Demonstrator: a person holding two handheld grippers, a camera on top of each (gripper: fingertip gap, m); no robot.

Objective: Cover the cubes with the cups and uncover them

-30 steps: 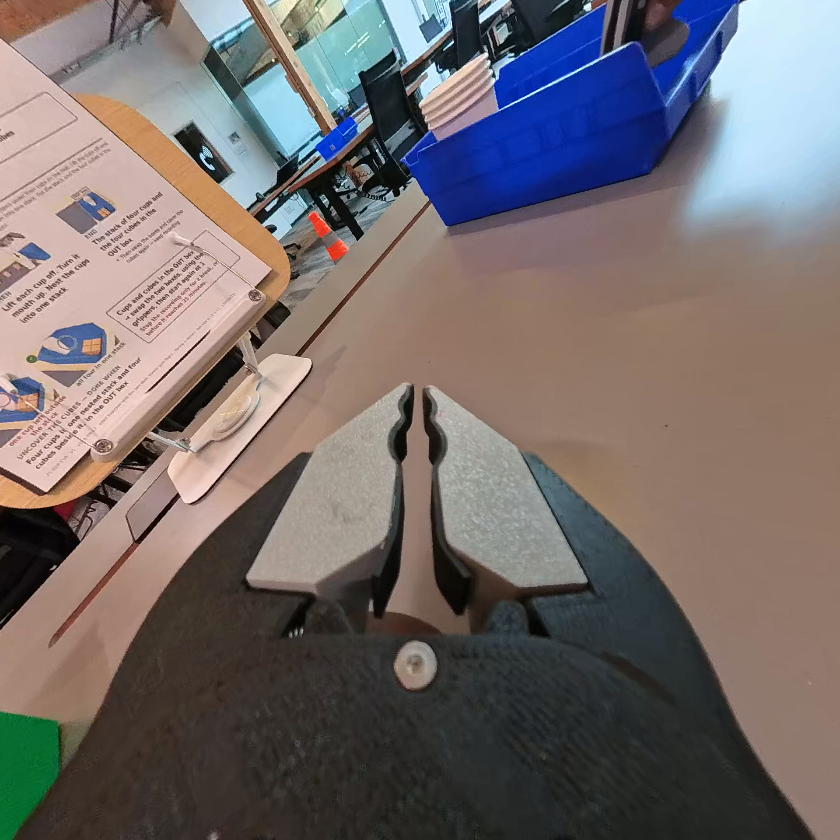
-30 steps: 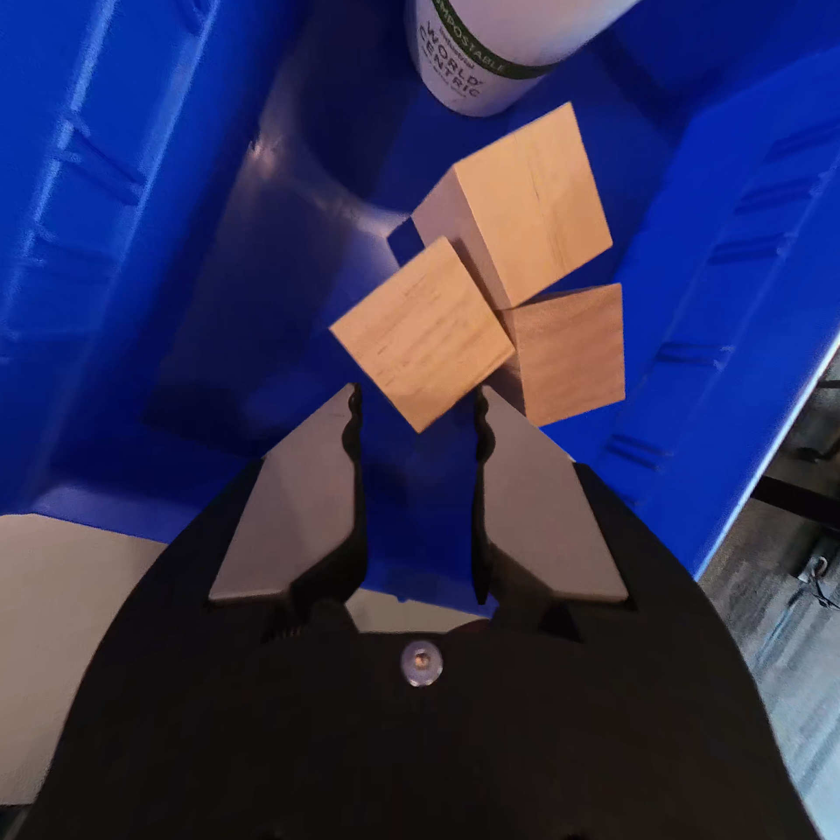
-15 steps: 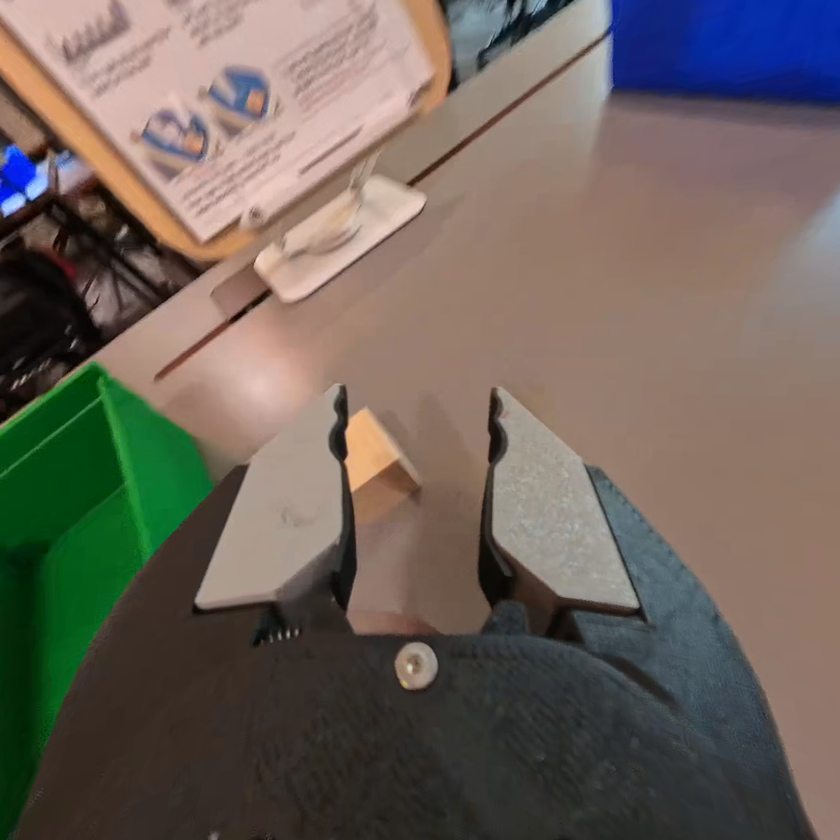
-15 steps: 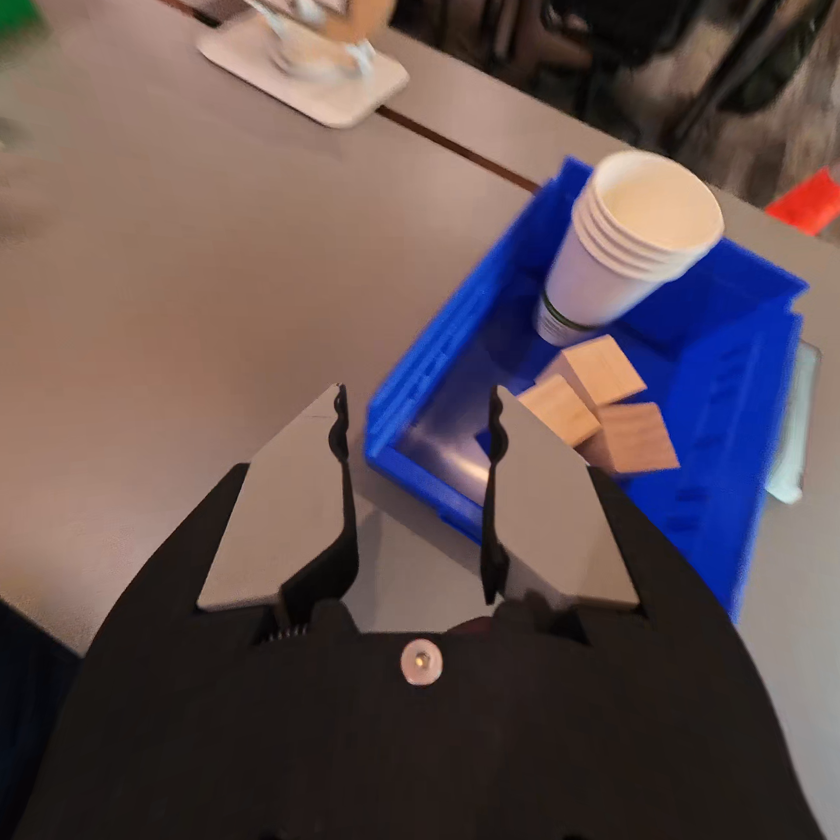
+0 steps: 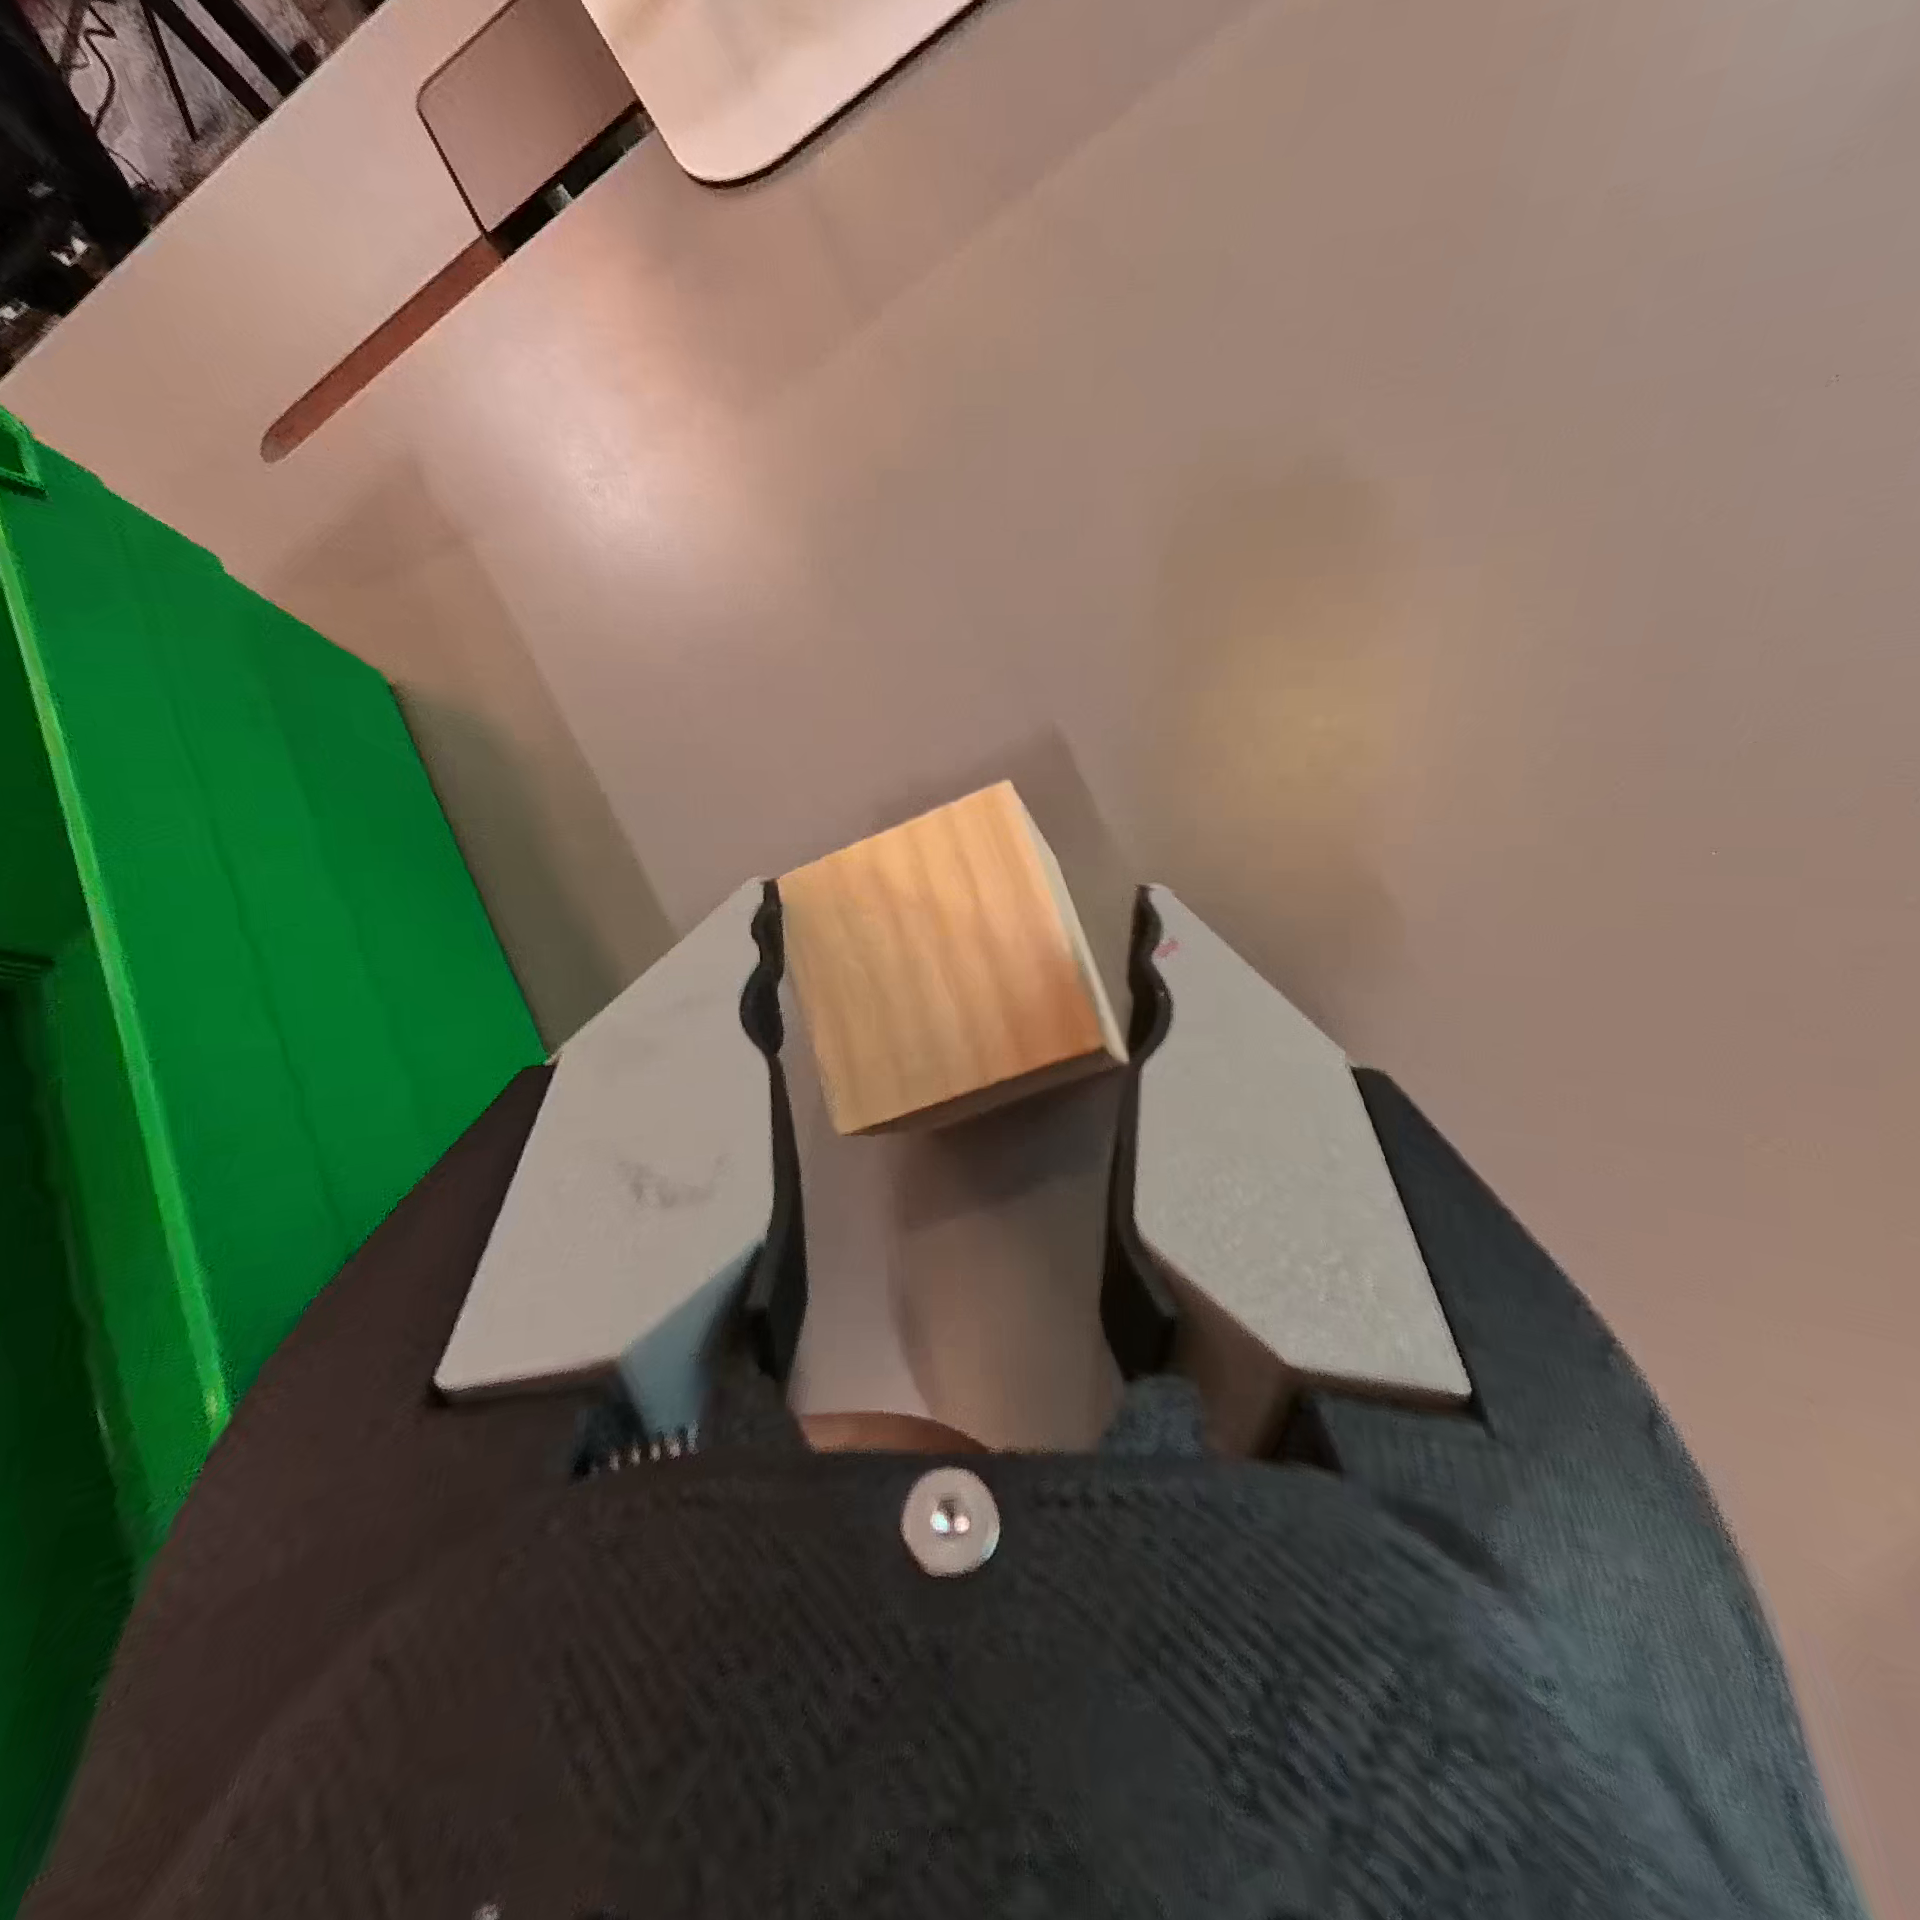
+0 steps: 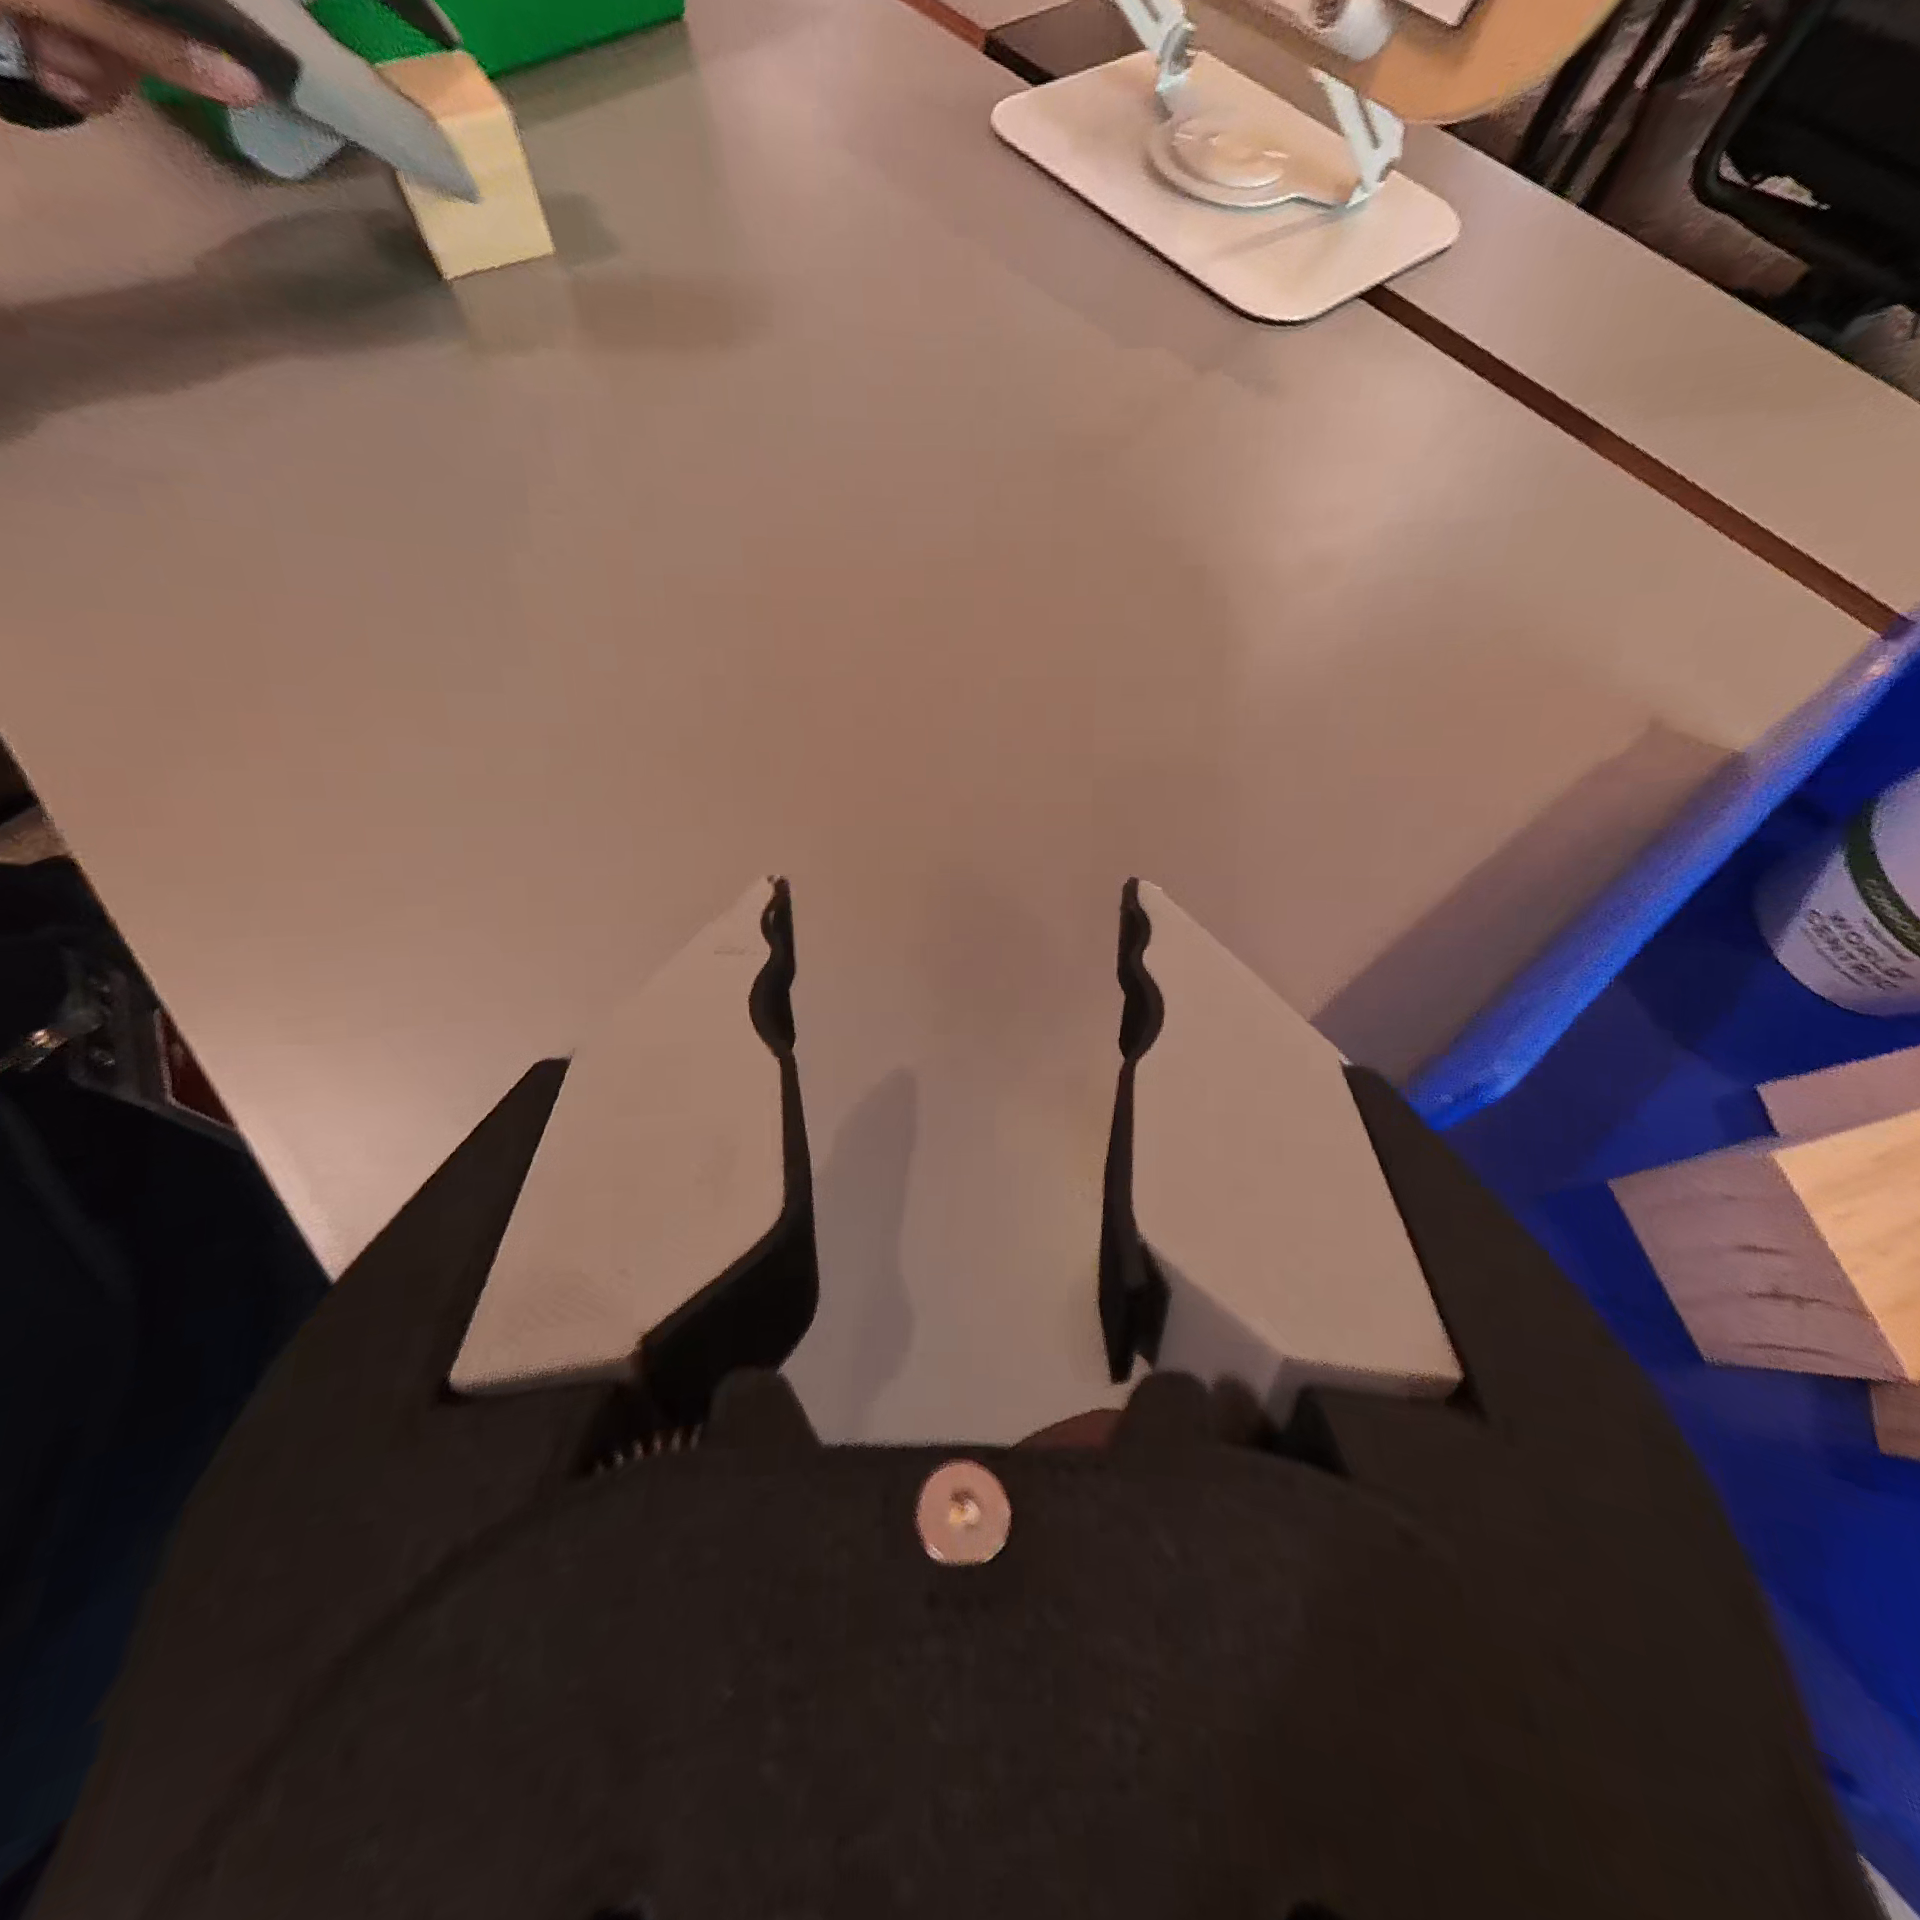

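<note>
Both views swung; only right's shows blue bin [image 6: 1662,914].

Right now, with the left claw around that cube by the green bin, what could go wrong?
1. The wooden cube sits skewed between the open left claw; closing may twist it or squeeze it out.
2. The green bin stands close beside the left claw; drifting that way could bump it.
3. The right claw hangs open beside the blue bin; a sideways swing might clip its wall.

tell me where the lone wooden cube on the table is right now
In the left wrist view the wooden cube stands on the grey table between the open left tool's fingers, beside the green bin.
</note>
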